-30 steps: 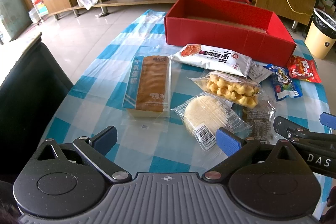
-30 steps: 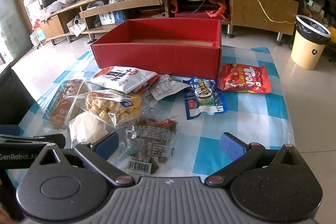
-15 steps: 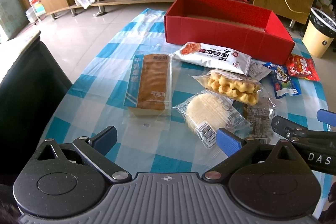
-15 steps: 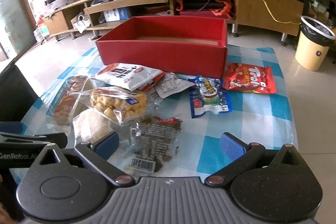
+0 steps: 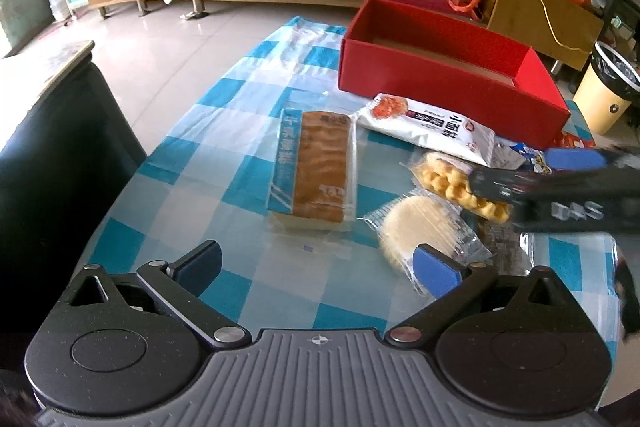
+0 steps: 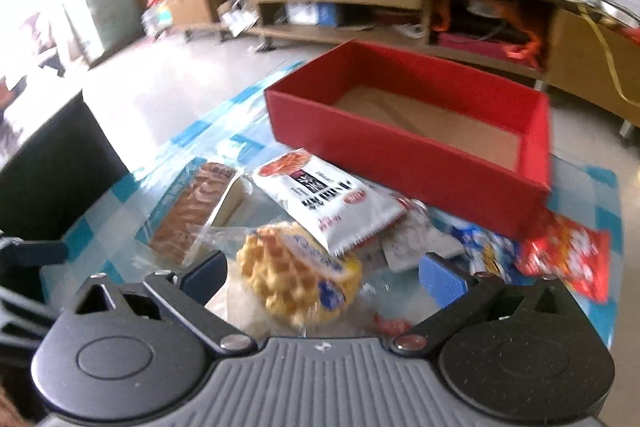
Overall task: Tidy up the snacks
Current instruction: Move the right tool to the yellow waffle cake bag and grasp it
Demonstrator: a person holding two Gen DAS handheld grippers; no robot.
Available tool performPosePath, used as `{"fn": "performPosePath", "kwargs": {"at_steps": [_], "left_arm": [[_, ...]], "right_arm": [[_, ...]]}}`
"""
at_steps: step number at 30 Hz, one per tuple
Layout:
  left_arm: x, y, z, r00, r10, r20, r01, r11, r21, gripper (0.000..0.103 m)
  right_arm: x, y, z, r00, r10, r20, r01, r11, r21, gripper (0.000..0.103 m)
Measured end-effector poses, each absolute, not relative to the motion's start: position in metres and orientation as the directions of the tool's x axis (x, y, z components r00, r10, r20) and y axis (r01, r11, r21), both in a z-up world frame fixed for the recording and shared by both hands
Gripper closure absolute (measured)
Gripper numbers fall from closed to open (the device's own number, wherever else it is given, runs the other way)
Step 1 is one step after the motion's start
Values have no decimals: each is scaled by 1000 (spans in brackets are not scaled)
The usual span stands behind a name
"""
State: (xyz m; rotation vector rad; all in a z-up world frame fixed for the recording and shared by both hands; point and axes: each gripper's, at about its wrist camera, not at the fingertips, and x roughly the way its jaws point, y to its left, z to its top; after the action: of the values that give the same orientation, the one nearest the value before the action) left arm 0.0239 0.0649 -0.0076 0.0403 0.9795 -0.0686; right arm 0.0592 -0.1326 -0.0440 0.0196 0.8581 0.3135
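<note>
The checked blue-and-white tablecloth [image 5: 192, 195] carries everything. At its far end sits one red box [image 6: 400, 151], open-topped, with only its brown cardboard floor showing inside. Between me and the box lies the heap of snacks, all on the cloth. I count one long loaf of bread [image 5: 320, 167] in a blue-edged wrapper on the left, and one white noodle packet [image 6: 332, 203] leaning toward the box's near wall. There is also one bag of waffles [image 6: 296, 275], one pale round cake [image 5: 416, 235] in clear wrap, one blue packet [image 6: 492, 255] and one red packet [image 6: 568, 255] at the right corner of the box.

My right gripper [image 6: 324, 277] is spread wide directly over the waffles, which fill the gap between its blue pads; that view is blurred. My left gripper [image 5: 316, 267] is also spread, over bare cloth near the loaf, its right pad overlapping the cake's wrapper.
</note>
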Motion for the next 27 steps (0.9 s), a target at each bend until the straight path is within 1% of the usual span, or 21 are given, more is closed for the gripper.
{"fn": "performPosePath", "kwargs": {"at_steps": [2,6,9,10,11,12,14,19,20,22,24,25,26,27], "left_arm": [[25,67,-8,554,-36,-831,74,997,5,0],[30,71,-13,537,-31,-843,64,998,4,0],[33,73,-15,530,-34,-847,62,998,-1,0],[33,73,-14,531,-34,-847,63,998,-1,0],[34,73,-14,532,-34,-846,64,998,1,0],[35,74,-13,535,-32,-844,64,998,2,0],[35,76,-12,539,-34,-842,62,998,0,0],[35,81,-13,532,-34,-846,48,999,-10,0],[35,80,-14,529,-32,-848,51,999,-5,0],[35,77,-16,528,-16,-849,58,998,18,0],[36,73,-18,528,-1,-849,64,997,39,0],[36,73,-18,527,-1,-850,67,997,41,0],[35,72,-18,527,-2,-850,70,997,41,0],[35,71,-18,527,-3,-850,72,997,41,0]], "right_arm": [[77,-128,-52,567,318,-760,-300,939,169,3],[105,-125,-78,450,403,-797,-302,908,289,2],[107,-117,-86,442,393,-806,-325,908,264,4],[106,-116,-87,445,388,-807,-333,908,253,8],[103,-115,-87,450,391,-803,-341,906,250,18],[99,-116,-85,449,400,-799,-344,903,258,21],[89,-119,-82,437,437,-786,-341,889,305,32],[52,-127,-68,420,444,-792,-363,882,301,34],[47,-129,-68,420,430,-799,-361,887,288,34],[35,-127,-68,436,385,-814,-386,897,217,33],[28,-125,-70,437,334,-835,-417,898,141,30],[28,-126,-71,433,337,-836,-418,897,145,24],[30,-130,-71,427,361,-829,-417,892,173,22],[31,-133,-70,420,388,-820,-421,884,202,22]]}}
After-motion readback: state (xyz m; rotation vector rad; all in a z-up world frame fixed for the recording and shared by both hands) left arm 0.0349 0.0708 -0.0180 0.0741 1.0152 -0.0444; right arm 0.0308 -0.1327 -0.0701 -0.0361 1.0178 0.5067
